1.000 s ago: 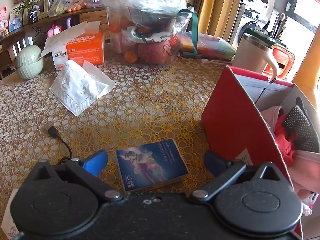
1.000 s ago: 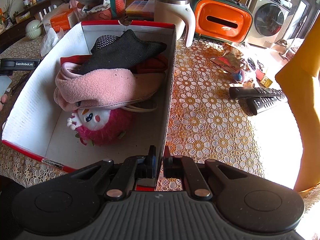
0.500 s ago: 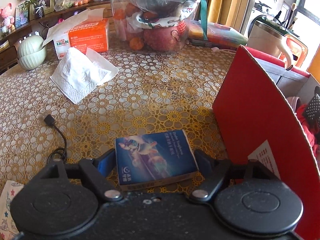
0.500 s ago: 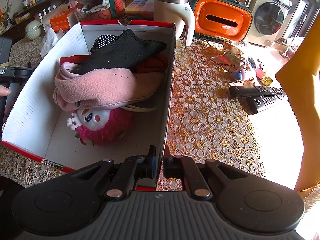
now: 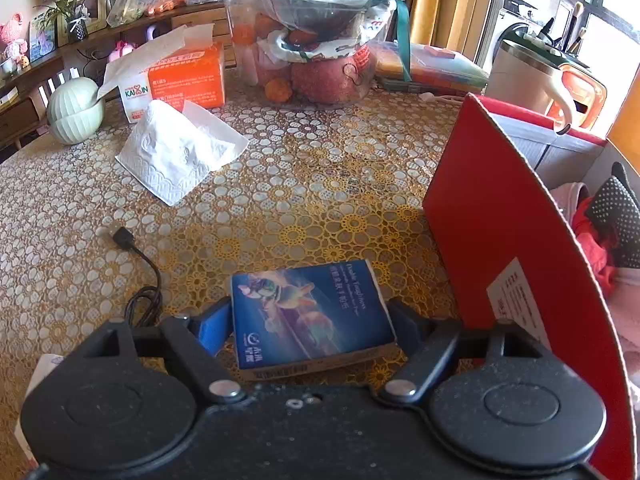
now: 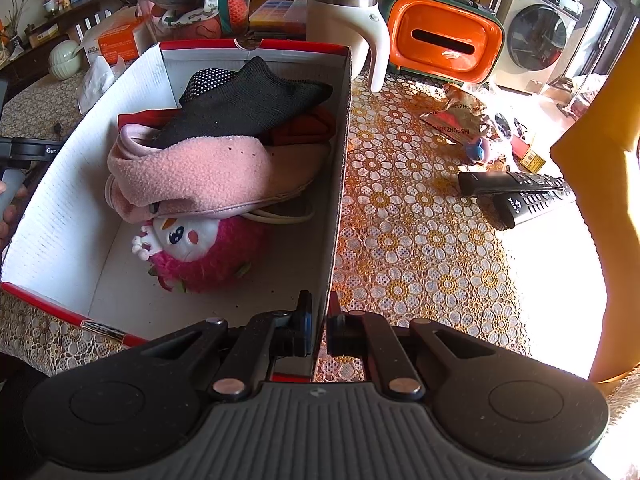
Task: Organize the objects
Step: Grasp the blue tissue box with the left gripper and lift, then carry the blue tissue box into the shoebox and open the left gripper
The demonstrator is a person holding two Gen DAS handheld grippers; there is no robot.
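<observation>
A flat blue tissue pack (image 5: pixel 304 300) lies on the lace tablecloth, just left of the red and white cardboard box (image 5: pixel 492 220). My left gripper (image 5: pixel 308 318) has it between its fingers, and both pads press on the pack's side edges. In the right wrist view the box (image 6: pixel 72 200) holds a pink fleece slipper (image 6: pixel 192 176), a black sock (image 6: pixel 248 104) and a pink plush toy (image 6: pixel 200 252). My right gripper (image 6: pixel 319 320) is shut on the near end of the box's right wall.
An orange tissue box (image 5: pixel 180 76), a loose tissue (image 5: pixel 176 152), a black cable (image 5: pixel 136 264) and a bag of fruit (image 5: pixel 320 40) lie left of and behind the pack. A white mug (image 6: pixel 344 28), an orange container (image 6: pixel 444 40) and two remotes (image 6: pixel 516 188) are beyond and right of the box.
The left gripper's jaws came in from wide open onto the sides of the blue pack. The right gripper has kept still on the box wall.
</observation>
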